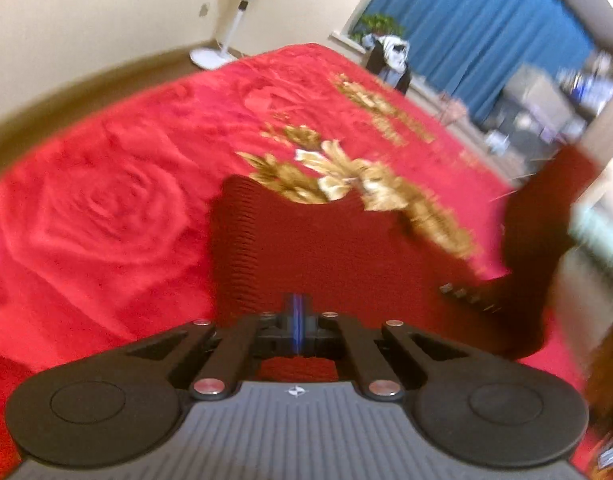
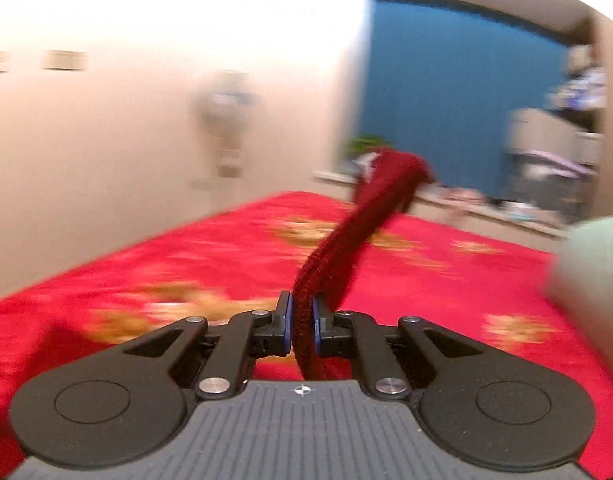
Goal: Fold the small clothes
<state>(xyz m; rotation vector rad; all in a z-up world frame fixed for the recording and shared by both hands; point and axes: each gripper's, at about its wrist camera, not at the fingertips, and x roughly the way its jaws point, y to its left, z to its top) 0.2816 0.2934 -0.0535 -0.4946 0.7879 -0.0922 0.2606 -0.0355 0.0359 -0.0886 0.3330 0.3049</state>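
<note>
- Knitted garment [image 1: 330, 248]: dark red, ribbed wool-like knit; lies part spread on the bed with one end lifted off to the right; in the right wrist view a rope-like bunched strip [image 2: 346, 240] of it rises from the jaws
- Left gripper [image 1: 297, 312]: black plastic, blue pads pressed together; knit shows right at and under the tips, but whether any is pinched I cannot tell
- Right gripper [image 2: 302, 320]: same build, blue pads clamped on the bunched strip of knit, held above the bed
- Bedspread [image 1: 106, 208]: bright red plush, embossed rose shapes, gold flower pattern
- Fan [image 1: 242, 12]: white standing type, round base, by the cream wall
- Curtain [image 1: 486, 32]: blue, pleated
- Plant [image 1: 380, 24]: green, on the sill
</note>
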